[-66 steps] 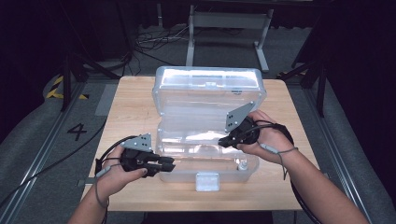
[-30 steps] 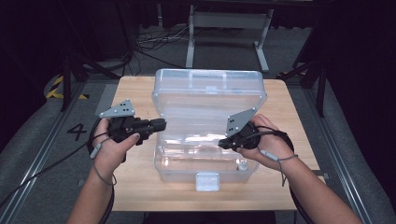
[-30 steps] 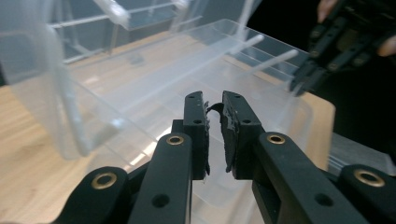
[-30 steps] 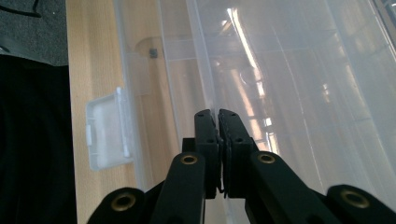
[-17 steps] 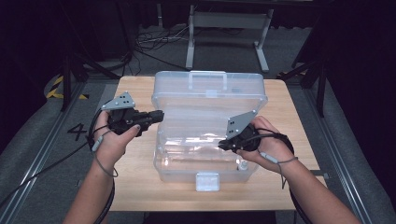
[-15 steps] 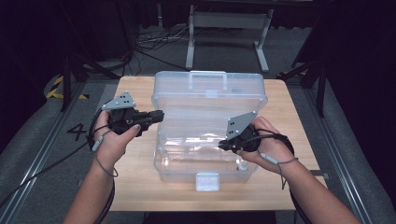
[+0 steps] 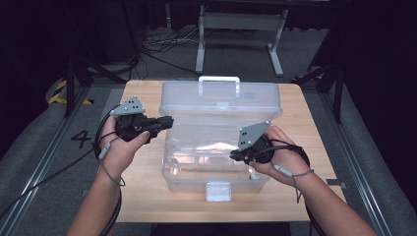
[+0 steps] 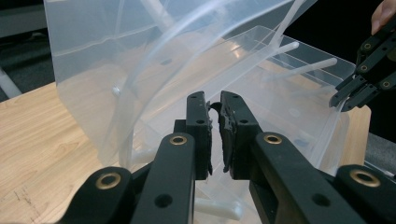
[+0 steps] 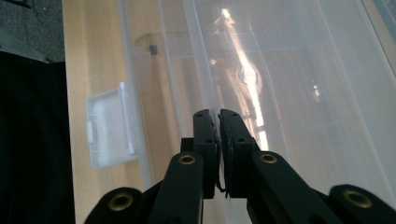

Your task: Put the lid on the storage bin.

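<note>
A clear plastic box (image 7: 216, 181) stands in the middle of the wooden table (image 7: 142, 196), its white latch (image 7: 218, 191) facing me. The hinged lid (image 7: 221, 105) stands nearly upright at the back, with its handle (image 7: 219, 81) on top. My left gripper (image 7: 168, 119) is at the lid's left edge, and its jaws (image 8: 214, 100) are closed on that edge of the lid (image 8: 93, 70). Over the box's right end, my right gripper (image 7: 233, 156) points left. Its jaws (image 9: 217, 114) are shut on a long rim of the box (image 9: 303, 70), beside the latch (image 9: 109, 130).
A metal stand (image 7: 241, 24) and loose cables (image 7: 162, 44) sit on the floor behind the table. Floor rails run along both sides, with a painted 4 (image 7: 80, 139) and yellow-black tape (image 7: 64, 93) at the left. Bare wood lies left and right of the box.
The lid lay flat behind the box; it has swung up to nearly upright. My left gripper moved from the box's front left up and back to the lid's left edge. The right gripper stayed put.
</note>
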The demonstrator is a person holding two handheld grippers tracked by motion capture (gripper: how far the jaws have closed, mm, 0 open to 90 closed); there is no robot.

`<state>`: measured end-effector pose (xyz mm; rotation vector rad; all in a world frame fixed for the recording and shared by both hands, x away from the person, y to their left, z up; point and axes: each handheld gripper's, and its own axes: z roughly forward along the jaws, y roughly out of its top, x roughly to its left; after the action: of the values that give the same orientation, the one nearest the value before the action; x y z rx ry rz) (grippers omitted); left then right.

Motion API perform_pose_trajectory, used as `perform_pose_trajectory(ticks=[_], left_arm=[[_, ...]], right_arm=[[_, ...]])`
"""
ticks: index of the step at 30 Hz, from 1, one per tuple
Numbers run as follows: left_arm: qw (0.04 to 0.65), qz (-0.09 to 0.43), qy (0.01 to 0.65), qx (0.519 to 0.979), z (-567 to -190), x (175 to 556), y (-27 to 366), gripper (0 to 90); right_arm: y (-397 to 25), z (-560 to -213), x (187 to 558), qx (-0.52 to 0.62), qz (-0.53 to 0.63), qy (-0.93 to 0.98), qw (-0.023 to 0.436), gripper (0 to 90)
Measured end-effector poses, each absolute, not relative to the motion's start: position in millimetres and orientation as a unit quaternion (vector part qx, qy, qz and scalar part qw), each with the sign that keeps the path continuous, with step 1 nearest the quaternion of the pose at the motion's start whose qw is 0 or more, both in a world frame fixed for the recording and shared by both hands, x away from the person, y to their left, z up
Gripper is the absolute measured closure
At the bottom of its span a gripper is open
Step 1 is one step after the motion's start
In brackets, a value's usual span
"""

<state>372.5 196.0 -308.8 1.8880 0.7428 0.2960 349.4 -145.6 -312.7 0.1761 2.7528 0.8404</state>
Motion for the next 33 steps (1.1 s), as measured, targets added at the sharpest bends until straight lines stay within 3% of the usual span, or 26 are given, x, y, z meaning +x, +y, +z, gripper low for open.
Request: perform_pose_trajectory(ticks=[15, 24, 33], left_arm=[[0.517, 0.121, 0.309, 0.789, -309, 372, 194, 83.2], [0.515, 0.119, 0.308, 0.791, -309, 372, 193, 83.2], [0.511, 0.116, 0.310, 0.793, -309, 370, 194, 82.3]], right_arm=[[-146, -315, 346, 0.067, 0.290, 0.946, 0.126, 84.7], [-160, -303, 347, 0.100, 0.336, 0.929, 0.122, 76.0], [-184, -296, 350, 0.145, 0.392, 0.901, 0.119, 77.8]])
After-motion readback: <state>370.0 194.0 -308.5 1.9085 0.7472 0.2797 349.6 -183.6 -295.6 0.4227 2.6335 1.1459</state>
